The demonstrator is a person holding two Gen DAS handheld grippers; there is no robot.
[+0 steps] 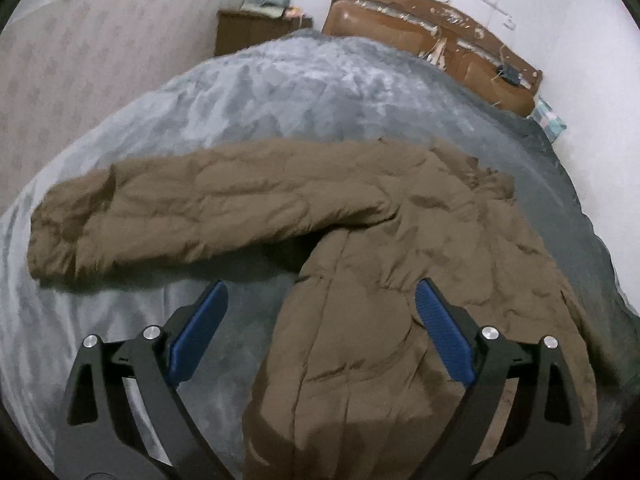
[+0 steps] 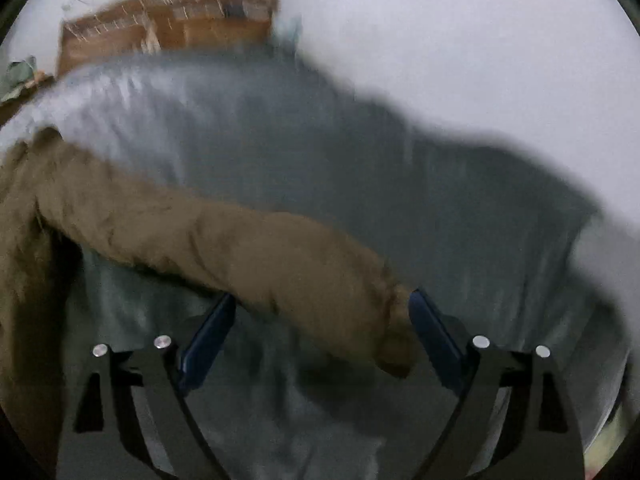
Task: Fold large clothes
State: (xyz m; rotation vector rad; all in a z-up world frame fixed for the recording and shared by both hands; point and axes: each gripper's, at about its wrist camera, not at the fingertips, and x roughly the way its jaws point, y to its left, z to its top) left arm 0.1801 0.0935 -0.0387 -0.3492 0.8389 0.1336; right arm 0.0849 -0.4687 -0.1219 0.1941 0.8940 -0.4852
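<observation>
My left gripper [image 1: 321, 296] hangs with its 2 blue-padded fingers spread wide above the brown quilted puffer coat [image 1: 360, 280], which lies on the grey plush bed cover [image 1: 280, 92]. My right gripper [image 2: 322, 308] is spread around the coat's sleeve cuff [image 2: 394, 344].

Quilted matt brown padded-cloth coat [image 1: 360, 264] on plush grey fleece bed cover [image 1: 280, 92]; glossy brown wooden headboard [image 1: 432, 40]; ribbed blue gripper pads [image 1: 444, 332].
</observation>
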